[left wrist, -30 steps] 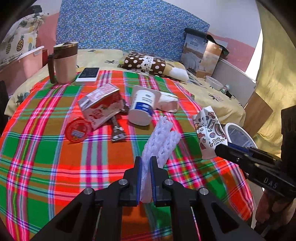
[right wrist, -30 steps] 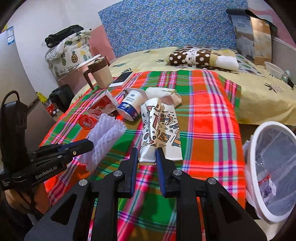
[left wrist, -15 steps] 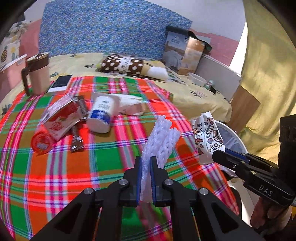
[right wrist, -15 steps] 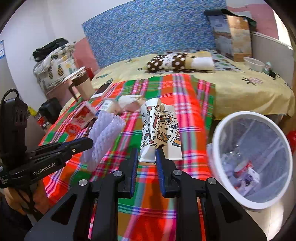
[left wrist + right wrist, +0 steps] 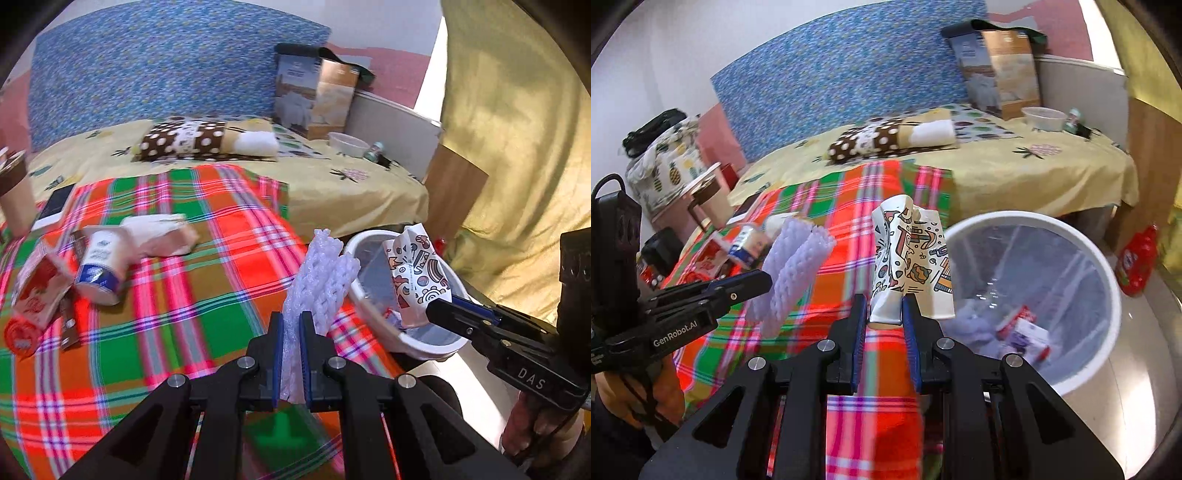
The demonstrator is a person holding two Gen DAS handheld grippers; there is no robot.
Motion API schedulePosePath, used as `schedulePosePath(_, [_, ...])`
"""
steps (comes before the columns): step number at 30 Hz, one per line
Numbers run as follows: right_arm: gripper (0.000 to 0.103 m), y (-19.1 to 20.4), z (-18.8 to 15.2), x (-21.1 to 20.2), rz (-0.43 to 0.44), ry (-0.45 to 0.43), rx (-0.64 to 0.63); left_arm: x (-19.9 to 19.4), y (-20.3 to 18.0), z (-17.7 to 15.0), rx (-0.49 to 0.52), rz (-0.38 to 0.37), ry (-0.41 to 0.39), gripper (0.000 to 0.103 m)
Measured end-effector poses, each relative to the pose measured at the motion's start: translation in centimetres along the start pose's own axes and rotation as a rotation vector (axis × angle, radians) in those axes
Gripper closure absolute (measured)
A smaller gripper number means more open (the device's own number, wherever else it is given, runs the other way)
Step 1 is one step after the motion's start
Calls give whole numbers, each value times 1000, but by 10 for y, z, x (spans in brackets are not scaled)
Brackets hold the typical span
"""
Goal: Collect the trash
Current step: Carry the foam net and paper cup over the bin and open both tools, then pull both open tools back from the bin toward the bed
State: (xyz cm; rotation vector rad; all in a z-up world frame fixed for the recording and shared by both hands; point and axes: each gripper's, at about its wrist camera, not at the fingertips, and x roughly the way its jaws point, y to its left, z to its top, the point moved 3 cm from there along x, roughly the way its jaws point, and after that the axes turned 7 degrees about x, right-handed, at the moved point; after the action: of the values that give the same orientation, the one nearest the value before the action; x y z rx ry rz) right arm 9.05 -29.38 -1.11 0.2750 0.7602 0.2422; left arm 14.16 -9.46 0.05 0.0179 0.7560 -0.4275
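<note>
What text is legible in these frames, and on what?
"DAS": side of the right hand-held gripper, seen from the left wrist.
"GenRobot.AI": side of the left hand-held gripper, seen from the right wrist.
Yogurt cup, red carton, red lid, tall box by the headboard, wrappers in the trash bin: all printed, too blurred to read.

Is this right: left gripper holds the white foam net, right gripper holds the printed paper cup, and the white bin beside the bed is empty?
Not quite. The bin isn't empty: the right wrist view shows wrappers and other trash at its bottom. The rest stands: left gripper is shut on the foam net, right gripper on the paper cup.
</note>
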Motion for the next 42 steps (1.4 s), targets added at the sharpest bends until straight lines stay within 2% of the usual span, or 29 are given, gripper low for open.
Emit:
schedulePosePath(12, [81, -52, -2, -10, -88, -8, 105, 48, -61, 26, 95, -100, 36, 95])
schedulePosePath(23, [80, -80, -6, -5, -118, 43, 146, 92, -100, 36, 143, -157, 93, 94])
schedulePosePath(30, [79, -91, -8, -1, -144, 63, 162, 113, -111, 37, 166, -175, 124, 94])
schedulePosePath(32, [73, -93, -7, -2, -158, 57, 163, 118, -112, 38, 170, -178, 131, 93])
schedulePosePath(33, [70, -94, -7, -2, -165, 52, 164, 119, -113, 37, 171, -176, 134, 92])
schedulePosePath(37, [69, -96, -6, -6, -165, 41, 175, 120, -113, 36, 171, -183, 136, 83])
schedulePosePath(42, [69, -92, -5, -9, -163, 26, 169, 117, -111, 38, 170, -181, 128, 82])
